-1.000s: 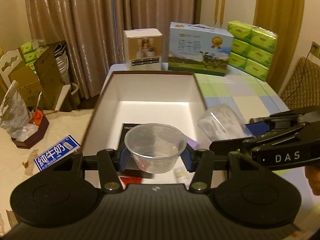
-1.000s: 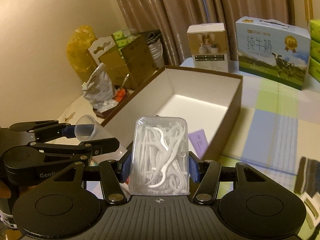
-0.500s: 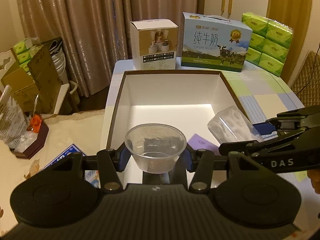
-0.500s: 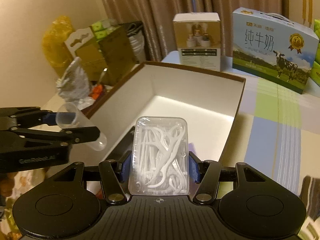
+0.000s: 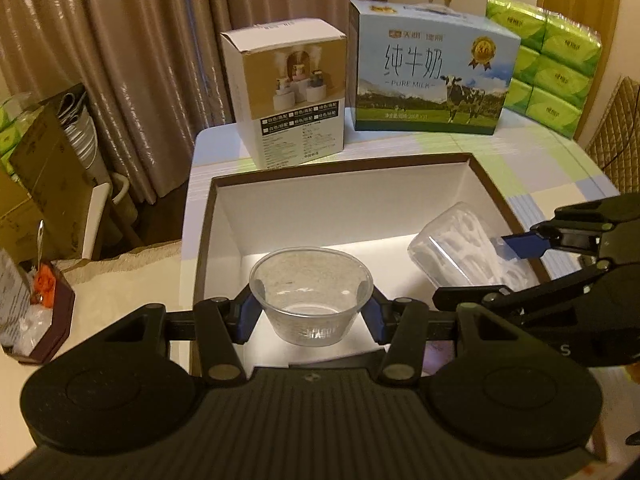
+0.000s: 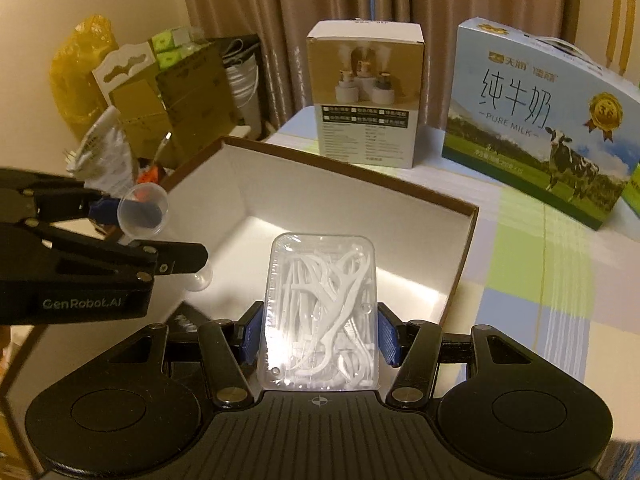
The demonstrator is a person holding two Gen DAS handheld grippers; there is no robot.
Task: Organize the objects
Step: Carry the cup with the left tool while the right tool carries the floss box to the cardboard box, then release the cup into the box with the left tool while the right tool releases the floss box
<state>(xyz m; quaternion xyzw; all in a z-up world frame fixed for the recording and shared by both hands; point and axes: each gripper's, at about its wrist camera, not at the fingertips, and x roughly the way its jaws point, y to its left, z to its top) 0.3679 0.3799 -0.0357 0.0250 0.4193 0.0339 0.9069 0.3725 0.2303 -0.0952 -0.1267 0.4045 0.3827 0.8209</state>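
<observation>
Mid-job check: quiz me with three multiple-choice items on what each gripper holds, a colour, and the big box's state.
1. Where is the clear plastic cup?
A. On the tablecloth
B. Between the left gripper's pads, over the open box
C. On the milk carton

2. What colour are the stacked tissue packs?
A. Green
B. Red
C. White

3. What is the state of the right gripper?
A. Open, with nothing in it
B. Out of view
C. Shut on the case of floss picks

Answers: 1 B, blue pads press the cup's sides above the box; 2 A, the wrappers are bright green; 3 C, the pads clamp the clear case.
</observation>
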